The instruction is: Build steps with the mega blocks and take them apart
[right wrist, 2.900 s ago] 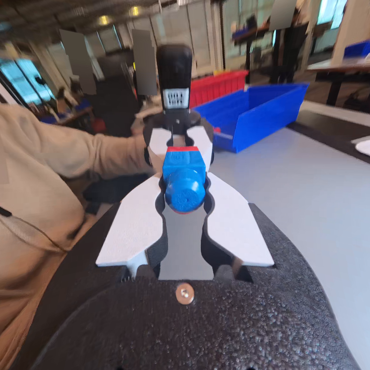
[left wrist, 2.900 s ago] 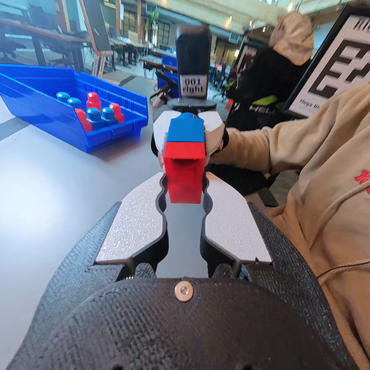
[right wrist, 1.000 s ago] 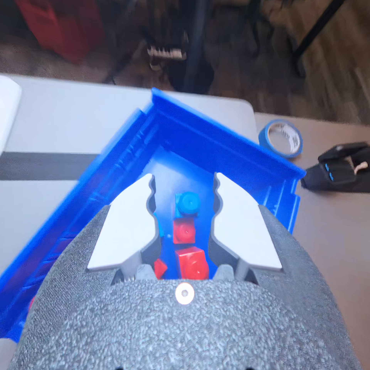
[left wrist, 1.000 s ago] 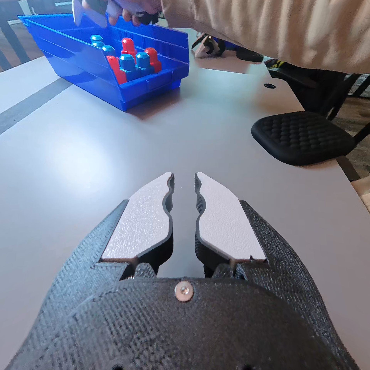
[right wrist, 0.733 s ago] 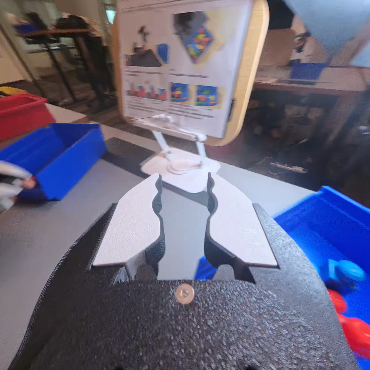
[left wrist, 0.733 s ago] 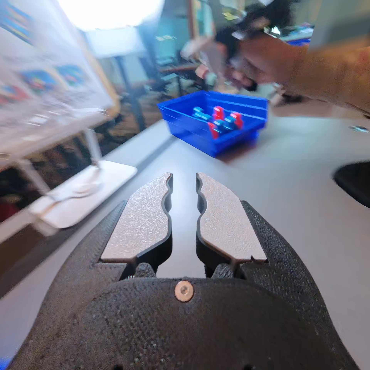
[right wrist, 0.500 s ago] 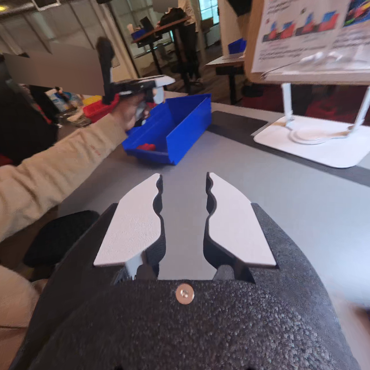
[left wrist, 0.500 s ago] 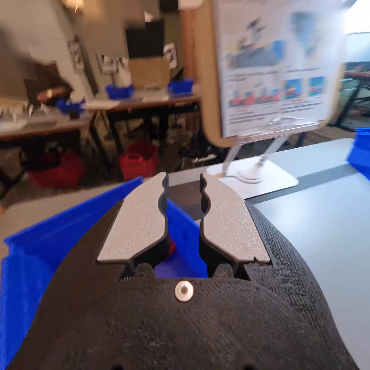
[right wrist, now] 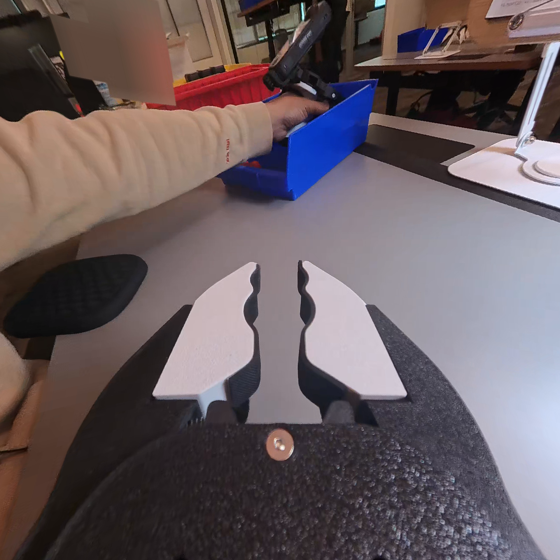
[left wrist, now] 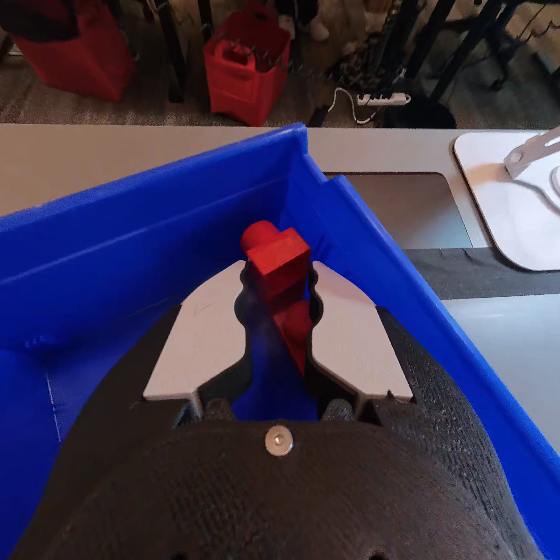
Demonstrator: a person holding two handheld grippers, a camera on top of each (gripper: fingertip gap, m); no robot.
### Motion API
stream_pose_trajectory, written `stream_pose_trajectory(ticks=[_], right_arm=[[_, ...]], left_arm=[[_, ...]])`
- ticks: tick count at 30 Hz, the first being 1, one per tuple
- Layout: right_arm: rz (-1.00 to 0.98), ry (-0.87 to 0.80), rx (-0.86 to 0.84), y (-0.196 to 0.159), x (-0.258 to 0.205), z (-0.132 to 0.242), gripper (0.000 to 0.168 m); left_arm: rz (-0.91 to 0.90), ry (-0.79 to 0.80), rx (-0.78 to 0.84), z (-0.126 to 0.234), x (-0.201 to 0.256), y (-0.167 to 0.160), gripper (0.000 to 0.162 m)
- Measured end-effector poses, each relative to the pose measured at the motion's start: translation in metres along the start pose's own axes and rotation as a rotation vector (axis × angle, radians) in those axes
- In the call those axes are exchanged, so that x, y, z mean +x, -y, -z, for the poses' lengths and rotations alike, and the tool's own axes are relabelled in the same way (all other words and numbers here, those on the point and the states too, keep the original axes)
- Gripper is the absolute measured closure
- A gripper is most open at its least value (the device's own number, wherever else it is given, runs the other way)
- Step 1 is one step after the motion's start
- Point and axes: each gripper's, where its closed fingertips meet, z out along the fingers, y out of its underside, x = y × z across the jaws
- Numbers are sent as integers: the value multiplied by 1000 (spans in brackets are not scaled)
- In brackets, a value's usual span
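Note:
In the left wrist view, my left gripper is down inside a blue bin. A tilted red block lies between its fingertips with its stud pointing away, and the jaws stand part open on either side of it. A second red block lies lower between the fingers. In the right wrist view, my right gripper is empty, its jaws a little apart, low over the grey table. The same bin shows farther off with the person's hand reaching into it.
A white stand base sits on the table to the right of the bin, also in the right wrist view. A black padded armrest is at the table's near left edge. The sleeved arm crosses the left. A red bin stands behind. The tips of one gripper are about 45 cm away from the tips of the other.
The left gripper swung from over the table into the blue bin, and its jaws widened around a red block. The right gripper left its own bin, now hovers over the table, and its jaws narrowed.

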Motion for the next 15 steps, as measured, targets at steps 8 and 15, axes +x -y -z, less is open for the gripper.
stream_pose_trajectory(ticks=[8,15], right_arm=[[58,7,9,-3,2,3,146],[8,157,102,5,-12,5,131]], left_arm=[[-55,-8,219,58,-5,45,126],[-101,-632,626,230,153,70,126]])
